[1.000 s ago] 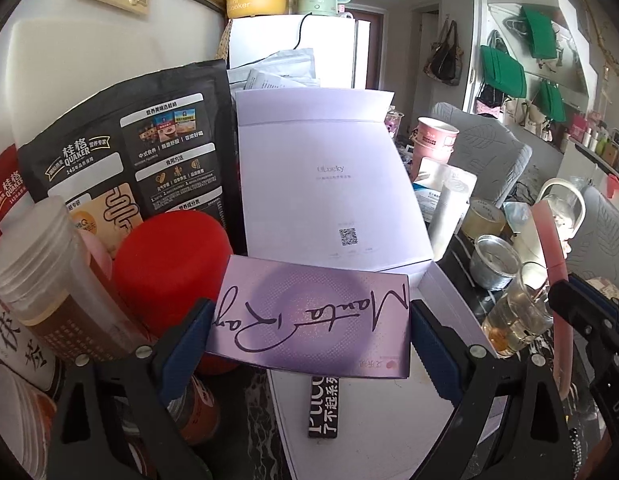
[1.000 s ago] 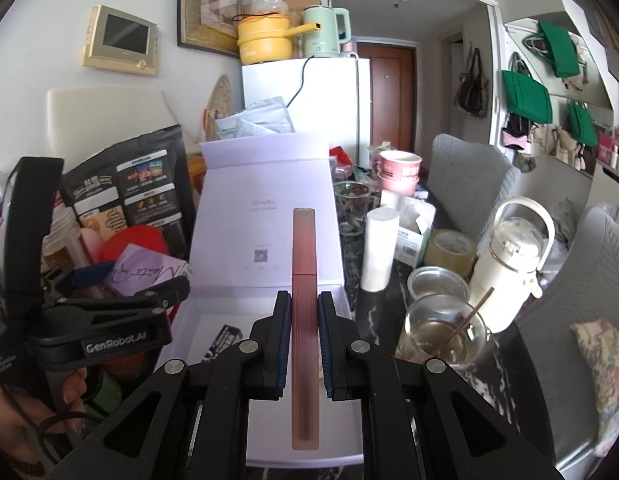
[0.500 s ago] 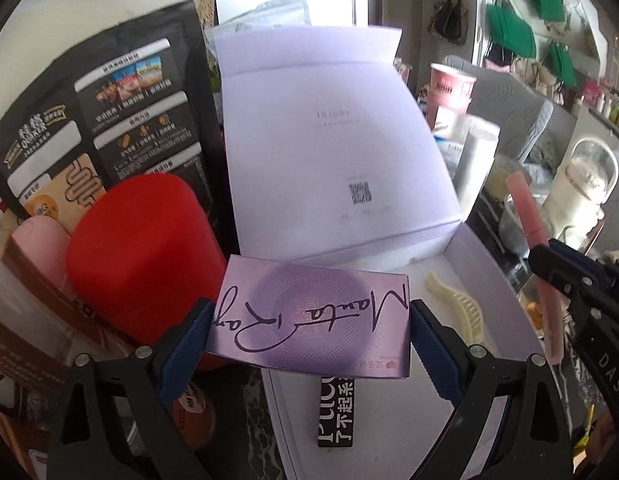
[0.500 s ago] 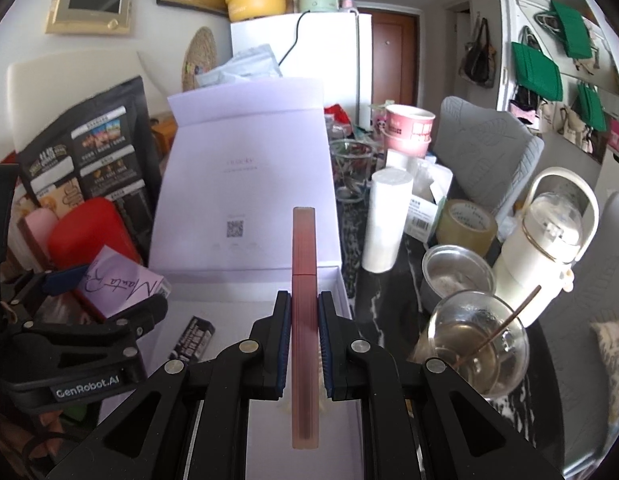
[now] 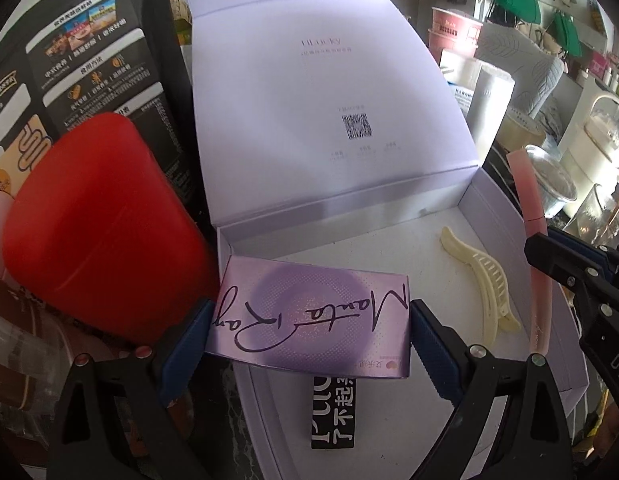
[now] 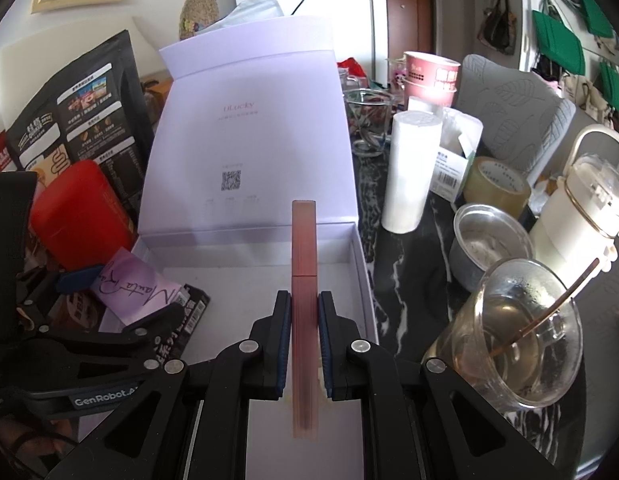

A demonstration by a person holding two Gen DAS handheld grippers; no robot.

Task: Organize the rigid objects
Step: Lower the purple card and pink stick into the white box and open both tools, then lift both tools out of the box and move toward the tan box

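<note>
Both hovering over the open white box [image 6: 361, 280]: left gripper [image 5: 309, 320] clamping purple carton [image 5: 309, 320] crosswise between jaws; right gripper [image 6: 304, 332] pinching pink tube [image 6: 304, 280] lengthwise, pointing forward.

one open box [image 5: 389, 92], one hair clip [image 5: 485, 276], two grippers

Left gripper [image 5: 309, 344]: black plastic arms showing silver screw heads, blue ribbed pads [image 5: 185, 344], white "GenRobot.AI" lettering on its side. Right gripper [image 6: 303, 340]: same black body, blue pads [image 6: 283, 336], silver screws, white "DAS" lettering showing.
</note>
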